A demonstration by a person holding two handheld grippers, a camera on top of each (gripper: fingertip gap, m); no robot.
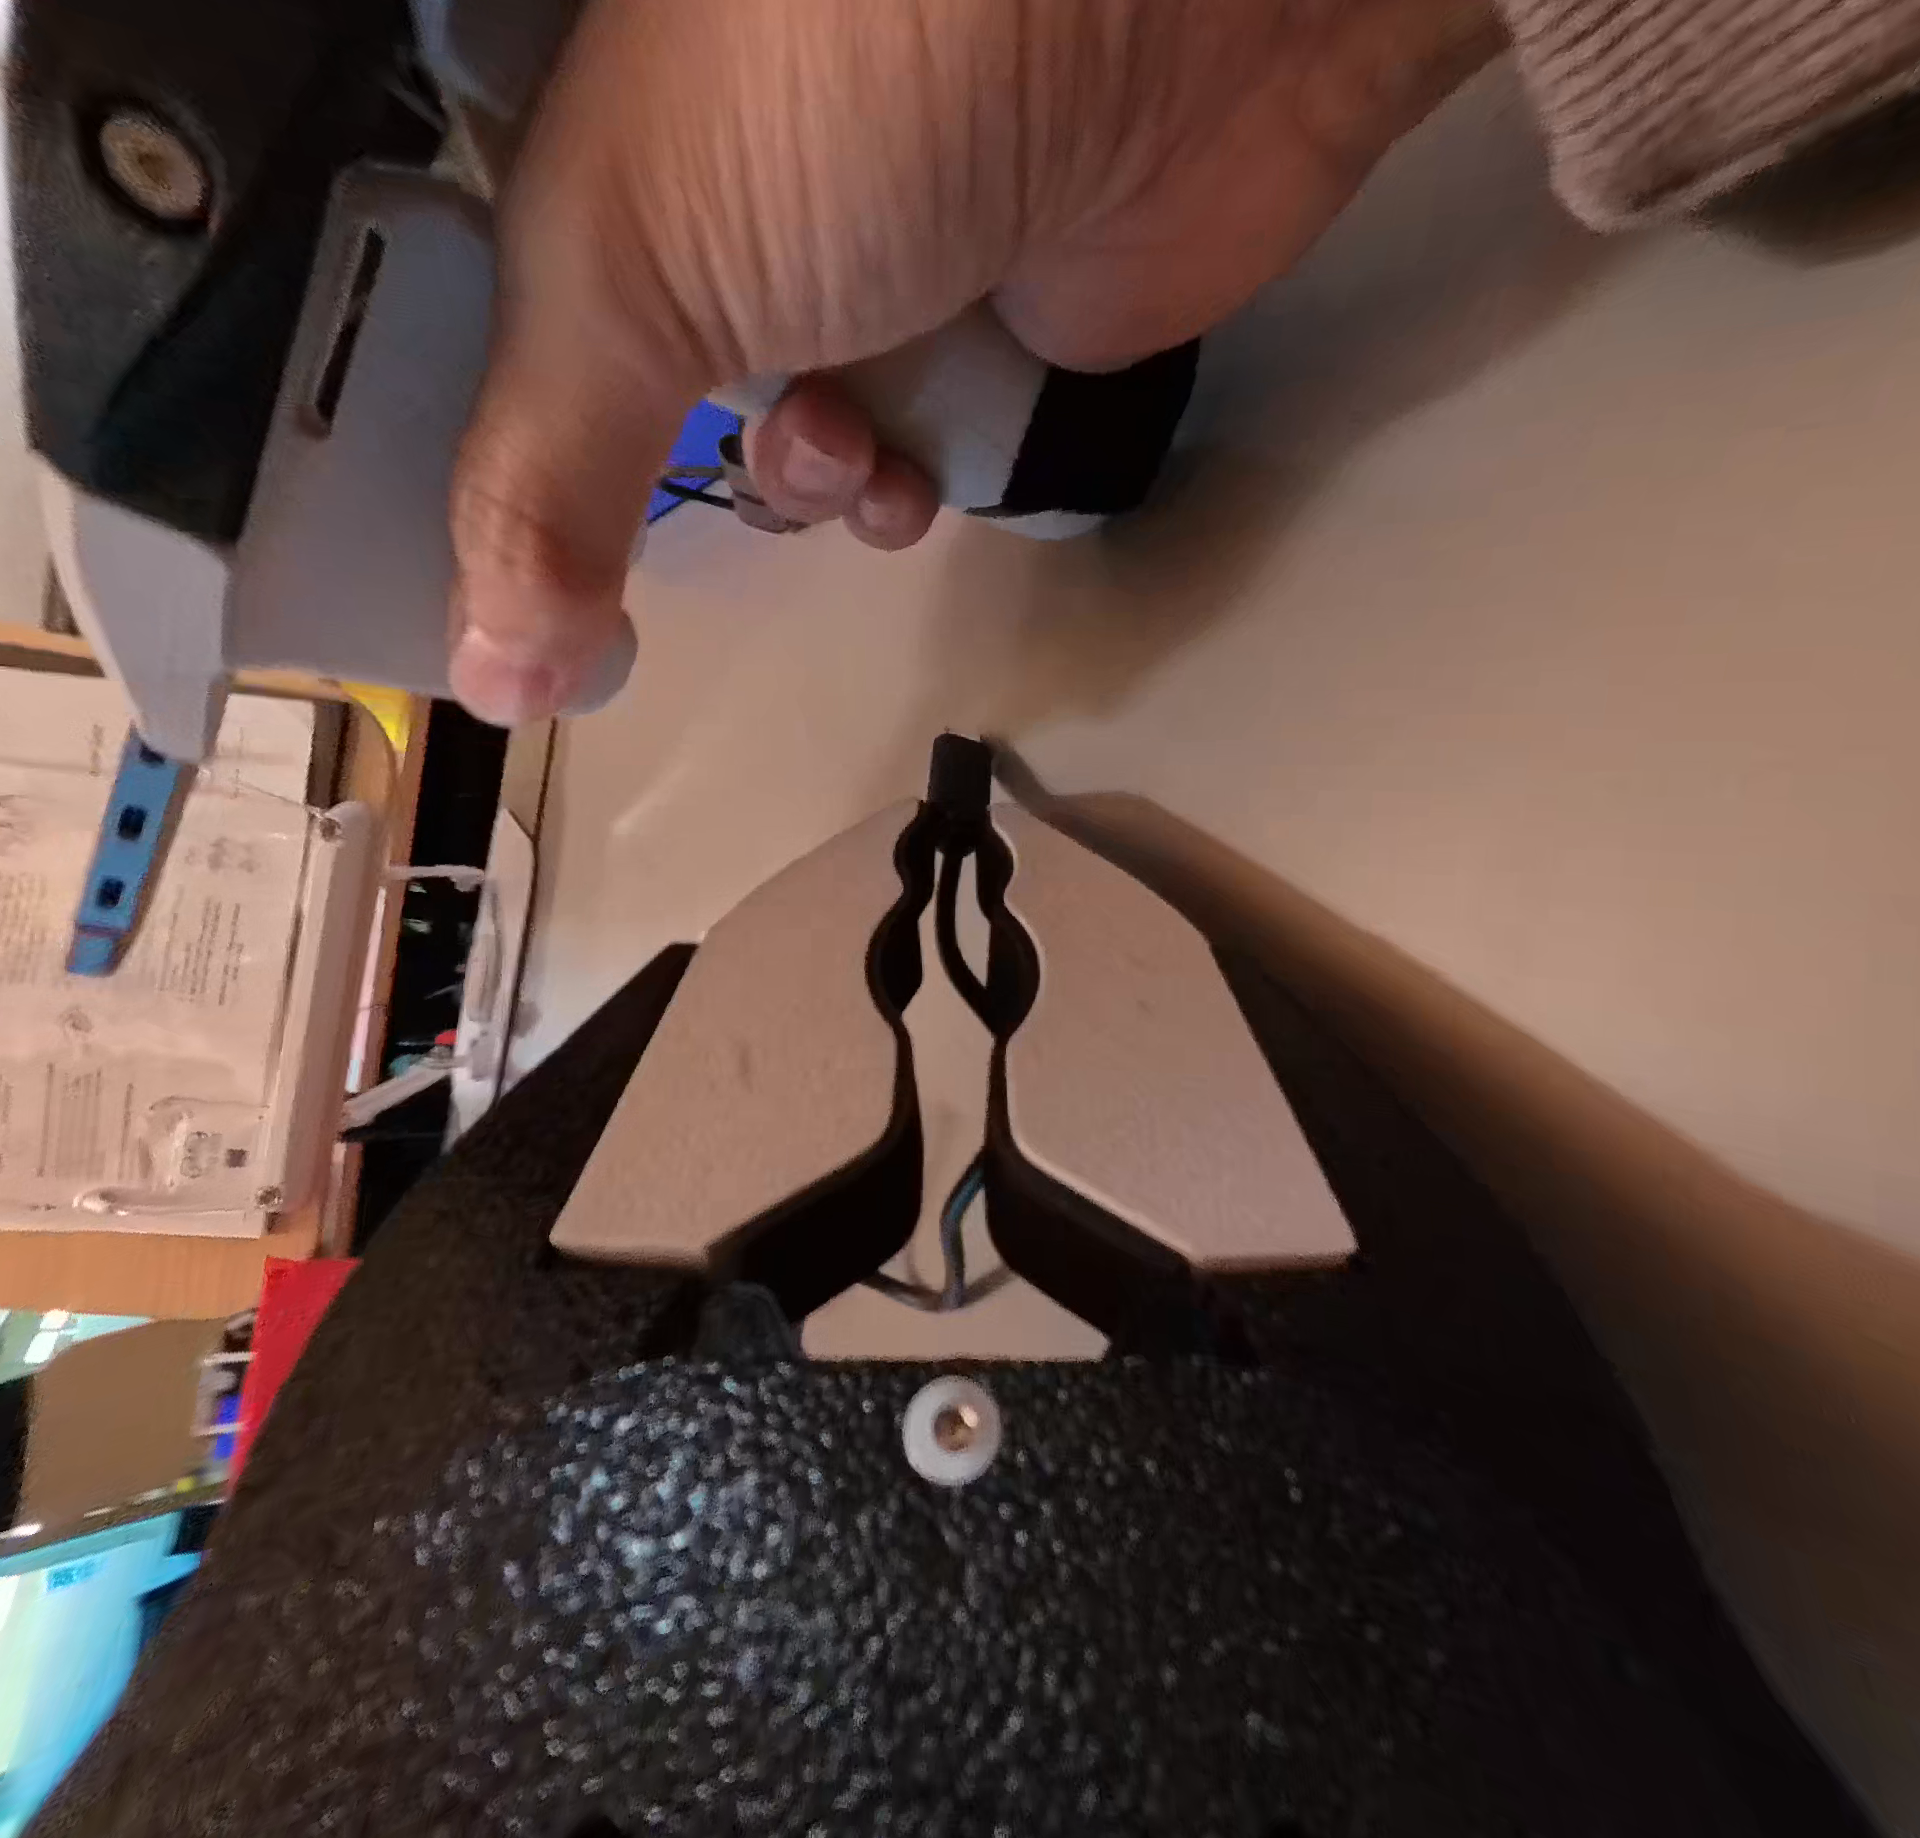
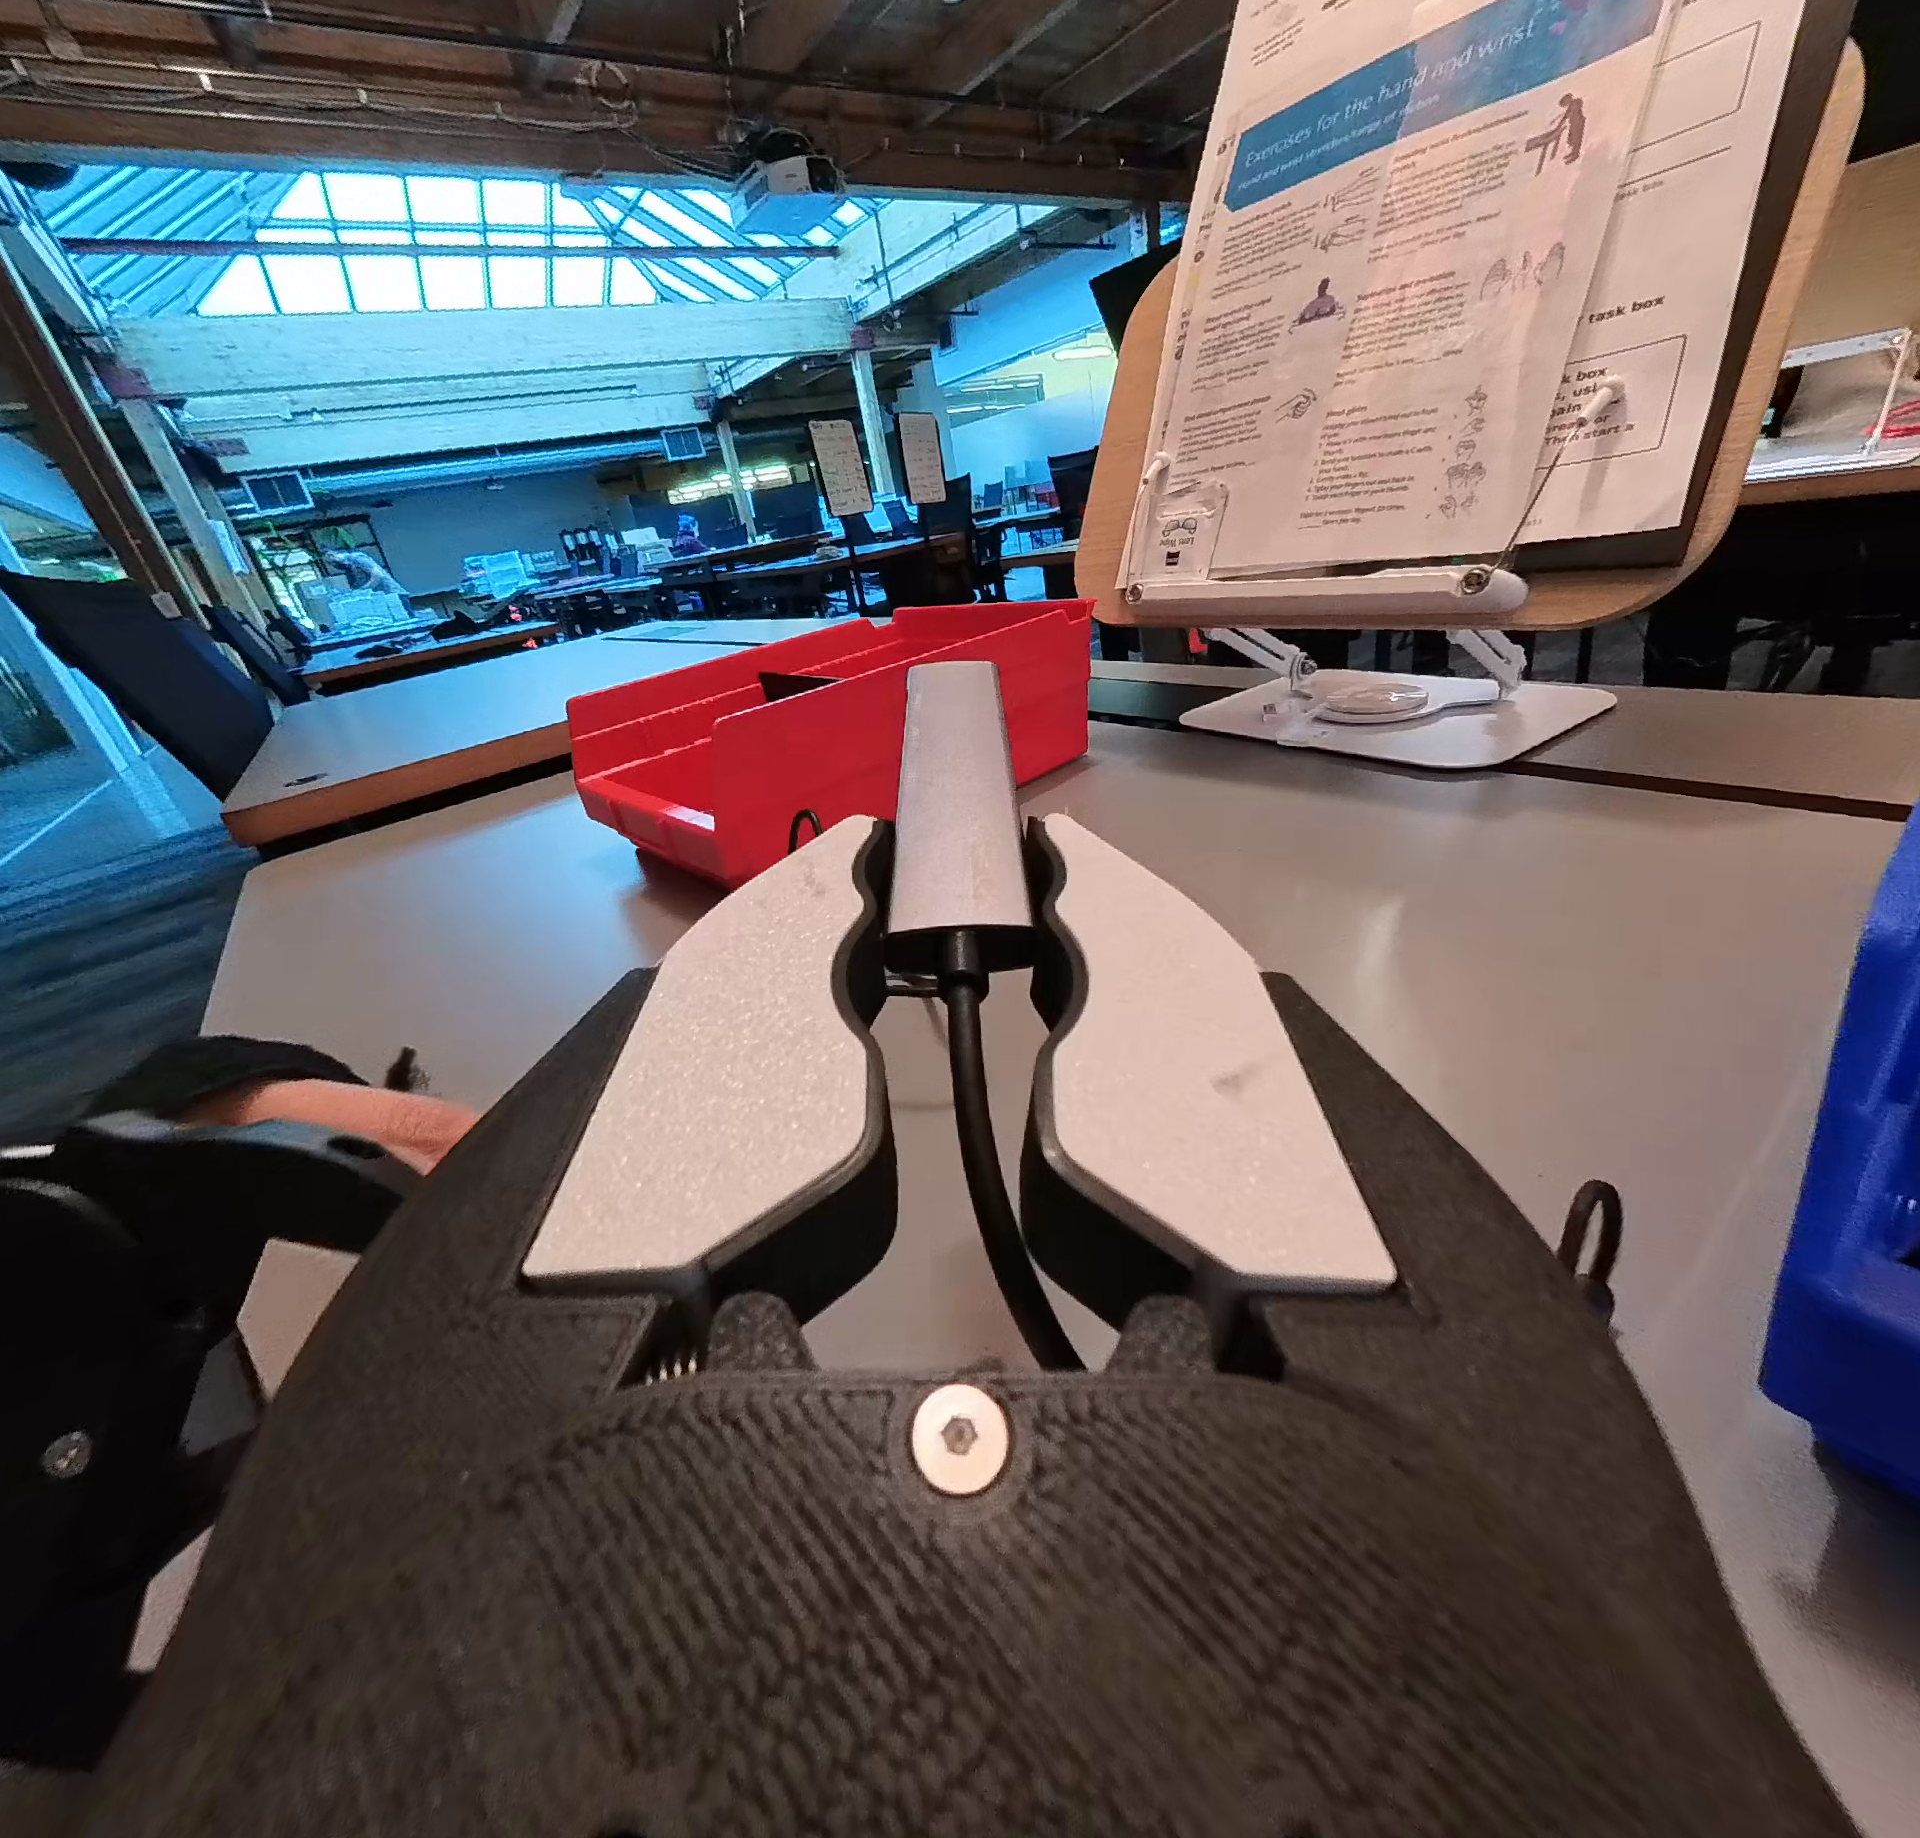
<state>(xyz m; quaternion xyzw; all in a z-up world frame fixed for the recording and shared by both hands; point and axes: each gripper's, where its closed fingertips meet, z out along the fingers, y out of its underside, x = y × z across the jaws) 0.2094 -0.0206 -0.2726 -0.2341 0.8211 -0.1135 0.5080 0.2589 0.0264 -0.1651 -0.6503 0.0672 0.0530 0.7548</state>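
My right gripper (image 2: 956, 838) is shut on a slim grey metal bar (image 2: 951, 780) that points forward above the grey table (image 2: 1455, 905). The bar's black cable (image 2: 987, 1144) runs back between the fingers. My left gripper (image 1: 956, 822) is shut on a small black plug (image 1: 958, 765) with thin wires (image 1: 961, 1238) trailing back between its fingers, close to the pale table surface (image 1: 1351, 593). In the left wrist view a hand (image 1: 883, 178) holds the right gripper's grey and black body (image 1: 312, 438); a blue strip with dark slots (image 1: 120, 853) sticks out beyond it.
A red bin (image 2: 831, 728) lies just ahead of the right gripper. A blue bin (image 2: 1860, 1165) stands at the right edge. A document stand (image 2: 1455, 334) with printed sheets rises at the back right. A hand and black gripper parts (image 2: 156, 1217) show at the lower left.
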